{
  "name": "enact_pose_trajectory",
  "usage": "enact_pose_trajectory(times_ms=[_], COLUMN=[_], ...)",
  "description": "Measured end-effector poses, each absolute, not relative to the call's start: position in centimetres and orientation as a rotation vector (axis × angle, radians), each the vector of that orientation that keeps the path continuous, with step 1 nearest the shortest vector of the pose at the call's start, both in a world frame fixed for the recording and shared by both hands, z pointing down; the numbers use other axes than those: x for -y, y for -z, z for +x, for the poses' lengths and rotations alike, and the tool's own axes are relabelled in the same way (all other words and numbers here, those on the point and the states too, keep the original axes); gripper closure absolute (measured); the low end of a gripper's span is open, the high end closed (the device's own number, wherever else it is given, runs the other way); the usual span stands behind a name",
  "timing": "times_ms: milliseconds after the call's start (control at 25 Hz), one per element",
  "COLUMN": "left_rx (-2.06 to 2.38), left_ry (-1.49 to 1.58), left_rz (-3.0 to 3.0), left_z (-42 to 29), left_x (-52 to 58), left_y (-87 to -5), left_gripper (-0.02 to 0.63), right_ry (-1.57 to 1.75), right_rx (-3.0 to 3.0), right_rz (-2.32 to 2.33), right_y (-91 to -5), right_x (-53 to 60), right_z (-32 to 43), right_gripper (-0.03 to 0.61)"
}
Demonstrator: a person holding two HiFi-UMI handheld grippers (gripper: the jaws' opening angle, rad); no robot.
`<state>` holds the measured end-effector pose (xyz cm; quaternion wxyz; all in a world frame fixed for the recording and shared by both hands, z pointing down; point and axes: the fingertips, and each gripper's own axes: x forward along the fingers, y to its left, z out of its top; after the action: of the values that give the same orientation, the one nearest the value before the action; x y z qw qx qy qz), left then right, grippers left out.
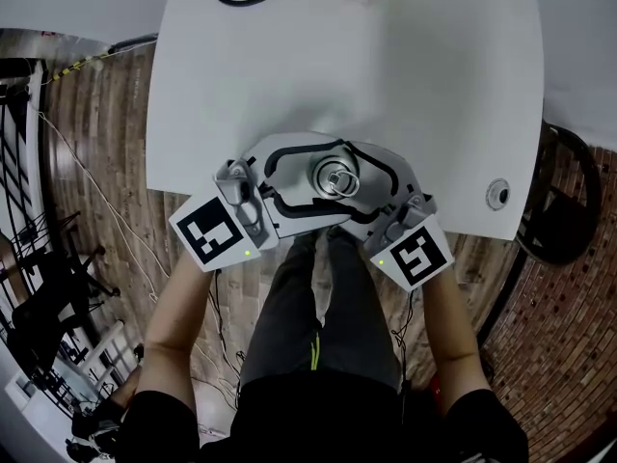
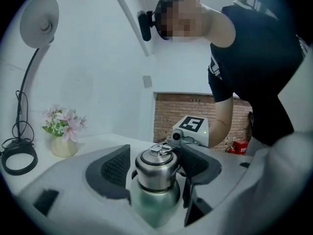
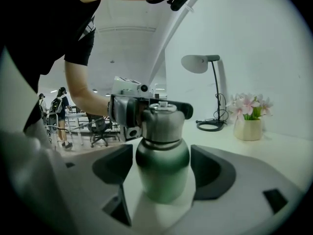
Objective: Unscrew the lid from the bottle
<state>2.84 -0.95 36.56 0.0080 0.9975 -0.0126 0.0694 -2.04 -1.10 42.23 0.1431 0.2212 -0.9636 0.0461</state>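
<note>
A green steel bottle [image 1: 335,178] with a silver screw lid [image 2: 156,164] stands upright near the front edge of the white table [image 1: 434,85]. My left gripper [image 1: 310,183] comes in from the left at lid height, one dark pad on each side of the lid with small gaps, so it is open. My right gripper [image 1: 359,187] comes in from the right lower down, and its pads [image 3: 111,170] stand clear of the green body [image 3: 162,168], open. Each gripper shows in the other's view: the right marker cube [image 2: 193,124], the left jaws [image 3: 124,112] round the lid.
A vase of pink flowers [image 3: 249,124] and a desk lamp with a ring base [image 3: 211,125] stand at the far side of the table. A small round fitting [image 1: 497,194] sits at the table's right front corner. Brick floor and cables lie to the left.
</note>
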Motion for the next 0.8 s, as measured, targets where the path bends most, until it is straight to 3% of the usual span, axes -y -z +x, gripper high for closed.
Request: enact_pose_trajectory(times_ms=[440,560,800], left_rx=[-0.074,-0.099,0.091], left_ry=[-0.246,-0.253,-0.257], left_rz=[3.125,3.111,3.102], left_z=[3.2,3.24,3.04], left_x=[0.81,0.69,0.95], left_y=[-37.06,-37.2,-37.5], left_gripper=[0.305,0.336,0.337], right_ry=[-0.151,-0.156,-0.153], right_rx=[2.765,2.761,2.765], right_rz=[0.669,0.675,0.686], right_y=[-42.82,-42.87,-42.93], right_x=[1.32,1.36,1.31], right_z=[-2.33,-2.31,-2.33], right_gripper=[0.239,0.239,0.239])
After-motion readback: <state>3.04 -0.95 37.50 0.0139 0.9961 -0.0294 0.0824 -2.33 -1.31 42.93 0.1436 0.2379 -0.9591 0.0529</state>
